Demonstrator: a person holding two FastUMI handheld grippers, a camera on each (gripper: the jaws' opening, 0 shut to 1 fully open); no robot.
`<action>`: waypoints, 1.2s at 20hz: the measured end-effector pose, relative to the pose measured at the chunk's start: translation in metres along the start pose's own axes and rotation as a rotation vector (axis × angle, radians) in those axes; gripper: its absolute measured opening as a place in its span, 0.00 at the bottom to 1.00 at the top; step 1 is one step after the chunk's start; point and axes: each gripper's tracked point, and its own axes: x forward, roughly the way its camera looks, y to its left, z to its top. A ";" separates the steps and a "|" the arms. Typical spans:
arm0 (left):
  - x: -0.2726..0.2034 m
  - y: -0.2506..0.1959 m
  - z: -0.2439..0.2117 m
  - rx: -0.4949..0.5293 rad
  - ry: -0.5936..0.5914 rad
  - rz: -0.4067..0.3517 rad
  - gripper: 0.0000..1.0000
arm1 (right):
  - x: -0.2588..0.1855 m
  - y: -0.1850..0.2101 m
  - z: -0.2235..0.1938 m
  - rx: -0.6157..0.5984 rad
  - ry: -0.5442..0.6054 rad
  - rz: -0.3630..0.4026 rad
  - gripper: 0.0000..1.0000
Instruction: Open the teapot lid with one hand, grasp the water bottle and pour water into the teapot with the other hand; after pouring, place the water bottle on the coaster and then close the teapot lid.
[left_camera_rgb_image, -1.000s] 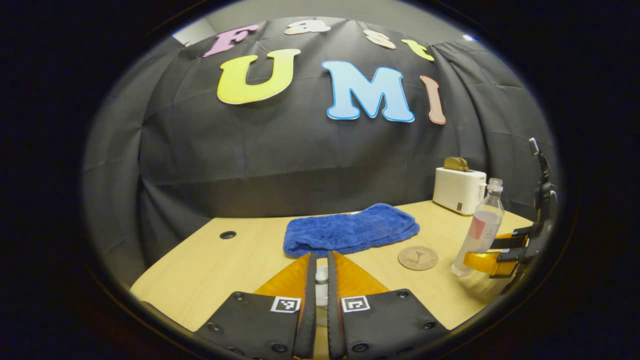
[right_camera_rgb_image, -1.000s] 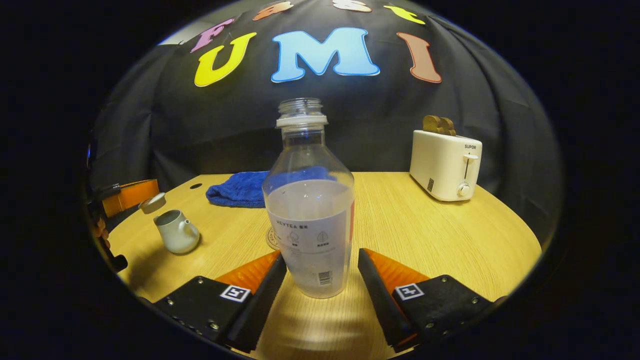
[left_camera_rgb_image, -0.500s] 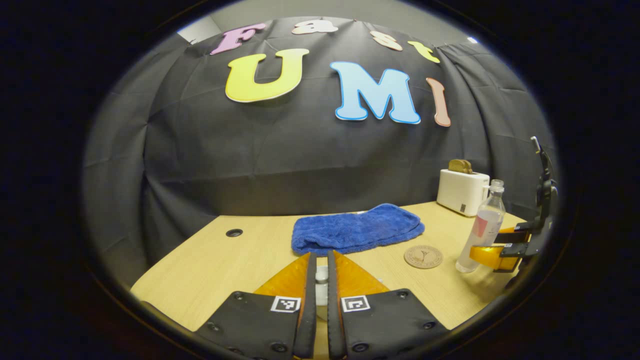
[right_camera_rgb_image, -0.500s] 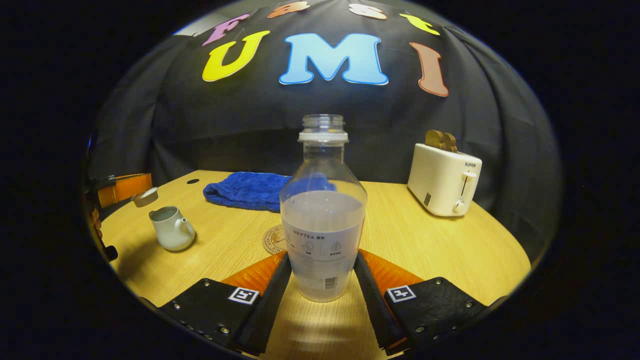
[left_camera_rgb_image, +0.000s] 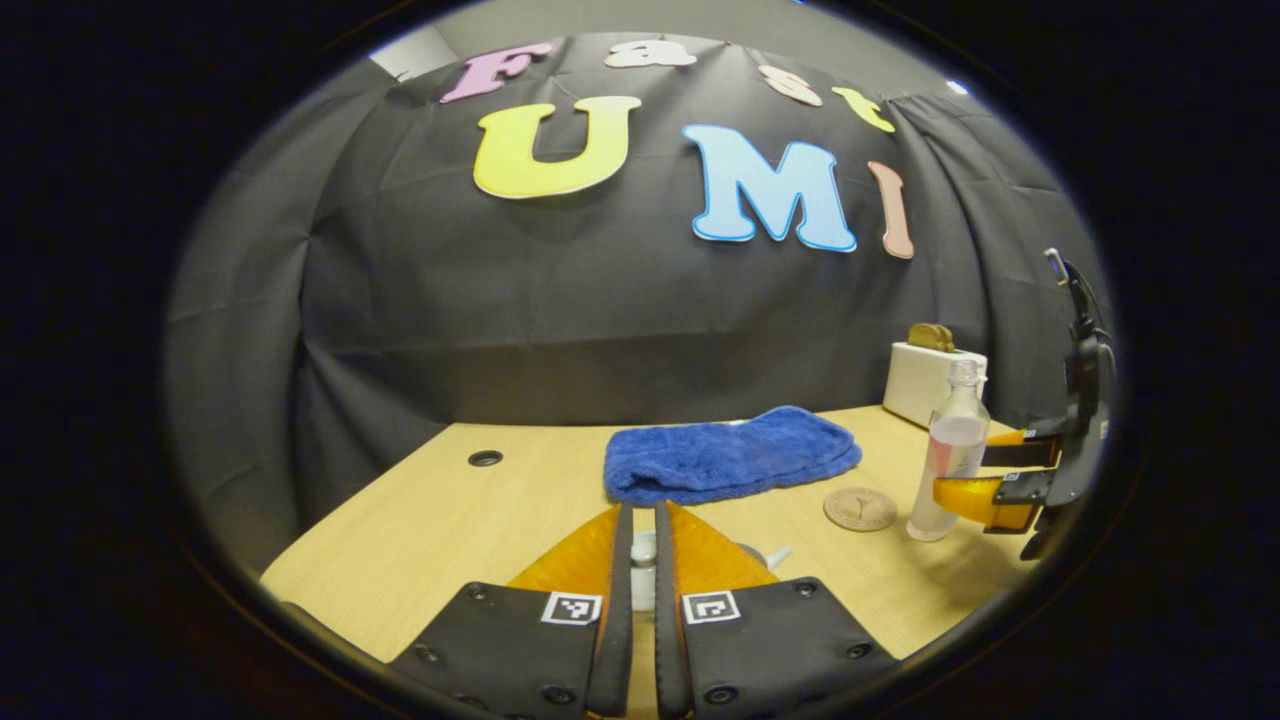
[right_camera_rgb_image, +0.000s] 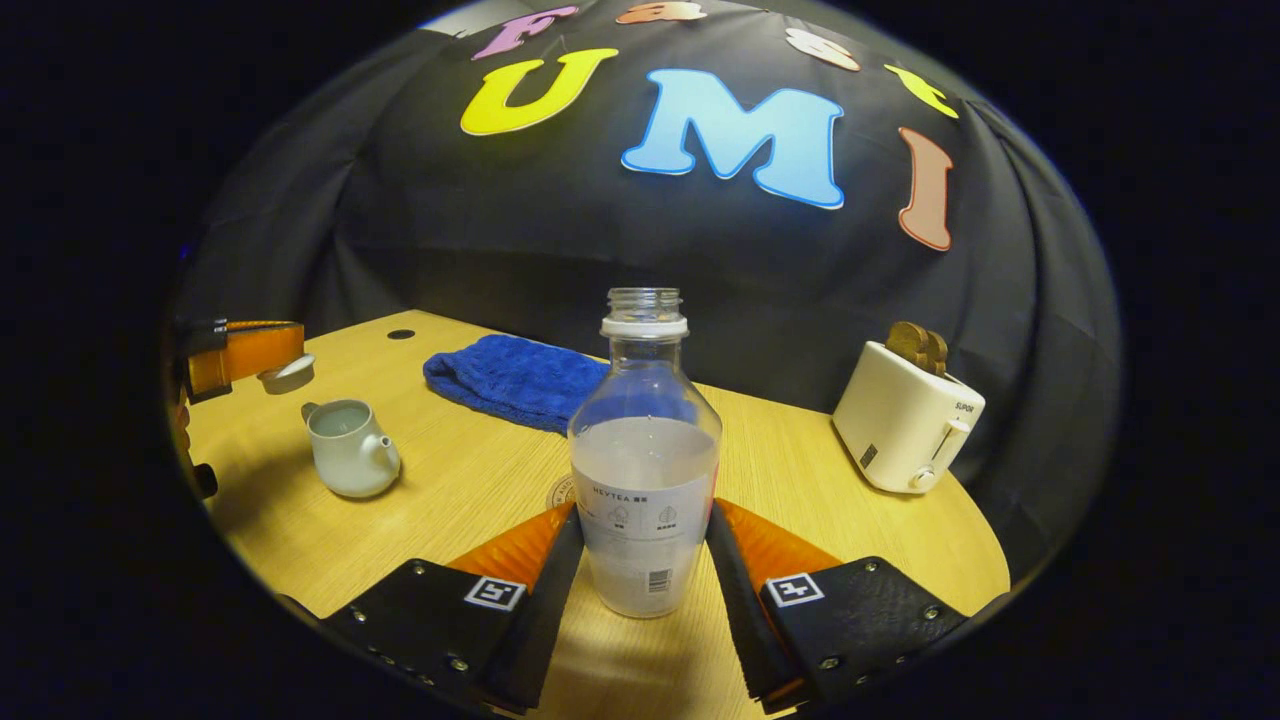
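Left gripper (left_camera_rgb_image: 643, 560) jaws narrow, clamped on the small white round teapot lid (right_camera_rgb_image: 286, 373), held up above and left of the open white ceramic teapot (right_camera_rgb_image: 348, 461) on the light wood counter (right_camera_rgb_image: 470, 480). Right gripper (right_camera_rgb_image: 640, 545): both jaws pressed on the clear uncapped plastic water bottle (right_camera_rgb_image: 644, 462), upright, half full, base at the counter; round cork coaster (left_camera_rgb_image: 860, 508) just left of it, with the blue folded towel (left_camera_rgb_image: 728, 465) behind

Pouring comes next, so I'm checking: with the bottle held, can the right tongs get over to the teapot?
Probably yes. The right tongs are shut on the water bottle, the teapot stands open on bare table, and the left tongs hold its lid off to the side.
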 end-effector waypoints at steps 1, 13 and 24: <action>-0.001 0.002 -0.001 -0.004 0.002 0.001 0.17 | 0.001 0.001 0.003 -0.029 -0.003 -0.007 0.73; -0.007 0.036 -0.001 -0.034 -0.009 0.030 0.17 | 0.016 0.043 0.058 -0.554 -0.159 -0.121 0.72; -0.019 0.071 -0.009 -0.042 -0.001 0.078 0.17 | 0.035 0.076 0.075 -0.992 -0.239 -0.147 0.72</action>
